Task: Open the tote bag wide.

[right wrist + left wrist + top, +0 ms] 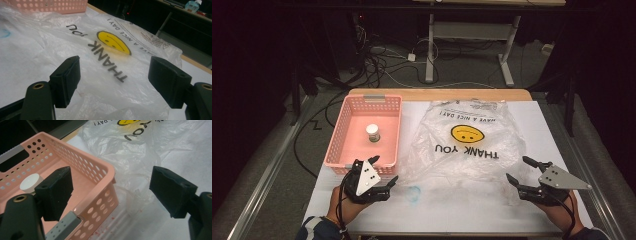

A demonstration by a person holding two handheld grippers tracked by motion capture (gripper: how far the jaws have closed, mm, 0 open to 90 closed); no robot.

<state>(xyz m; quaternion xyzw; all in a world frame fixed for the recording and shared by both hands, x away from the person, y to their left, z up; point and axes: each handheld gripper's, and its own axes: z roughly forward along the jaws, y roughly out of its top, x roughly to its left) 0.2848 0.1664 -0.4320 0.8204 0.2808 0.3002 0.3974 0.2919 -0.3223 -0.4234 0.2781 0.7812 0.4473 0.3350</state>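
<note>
Both claws gaping wide, gripping nothing. Left claw (382,172) parked at the near end of the pink basket (343,125) by the tabletop's (462,210) left edge, small white-capped jar (373,132) standing inside, just ahead and left. Right claw (518,170) near the right edge, aimed at the plastic bag (472,145) spread flat mid-tabletop. Probably left for the jar, right for the bag's near hem.
</note>
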